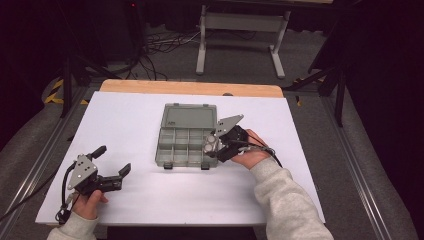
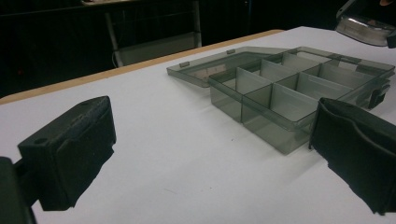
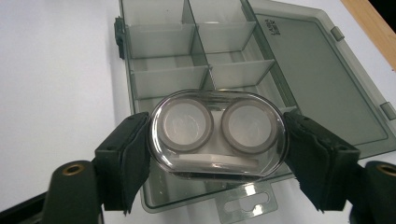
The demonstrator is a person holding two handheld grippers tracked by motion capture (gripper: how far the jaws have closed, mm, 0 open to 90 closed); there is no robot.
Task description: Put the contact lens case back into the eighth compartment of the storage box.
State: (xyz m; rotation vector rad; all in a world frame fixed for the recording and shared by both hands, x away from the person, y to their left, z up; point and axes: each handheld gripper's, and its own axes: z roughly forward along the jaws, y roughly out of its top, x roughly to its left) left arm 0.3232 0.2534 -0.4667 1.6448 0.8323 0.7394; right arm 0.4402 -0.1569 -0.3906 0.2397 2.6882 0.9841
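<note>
white table [image 1: 150, 200] under you, dark room beyond. your right gripper [image 3: 217, 140] clamps a clear two-well case [image 3: 217, 133], long axis across the jaws, seemingly just above the open organizer box's [image 1: 172, 145] near-right compartments. your left gripper [image 1: 111, 167] rests well apart, spread and empty.

White-topped desk [image 1: 150, 195] with a bare wooden strip along its far edge. Grey translucent plastic compartment box [image 1: 186, 136], lid laid open and flat toward the far side, at the desk's centre. Right gripper [image 1: 212, 145], black with a grey three-cornered plate, holds a small clear oval case [image 1: 211, 145] over the box's right compartments. Left gripper [image 1: 113, 161] rests near the front-left, jaws spread apart, well apart from the box.
</note>
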